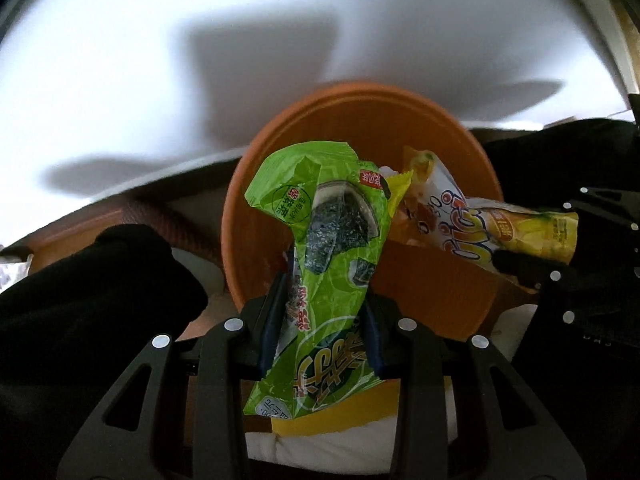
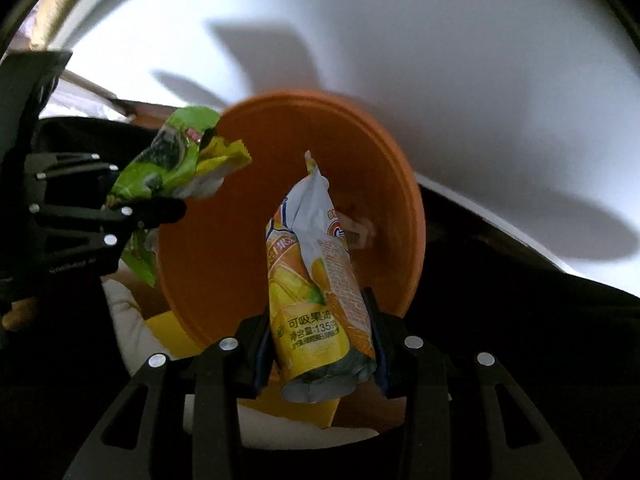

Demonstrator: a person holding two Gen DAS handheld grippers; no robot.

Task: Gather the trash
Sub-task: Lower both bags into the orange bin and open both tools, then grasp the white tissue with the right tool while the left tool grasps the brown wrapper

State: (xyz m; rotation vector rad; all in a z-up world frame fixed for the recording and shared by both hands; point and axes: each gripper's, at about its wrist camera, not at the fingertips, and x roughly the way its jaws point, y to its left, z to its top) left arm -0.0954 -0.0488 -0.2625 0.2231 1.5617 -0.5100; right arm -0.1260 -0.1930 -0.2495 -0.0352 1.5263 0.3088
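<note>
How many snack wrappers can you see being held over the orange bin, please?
2: a green wrapper clamped in the left gripper, and a yellow pouch clamped in the right gripper. The orange bin may hide more.

A white wall (image 1: 100, 72) filled the background, crossed by dark shadows (image 1: 256, 56). A reddish-brown hose-like tube (image 1: 180, 228) curved at the left. Below lay something white and soft (image 1: 332, 446) with a yellow piece (image 1: 340, 416) on it.
</note>
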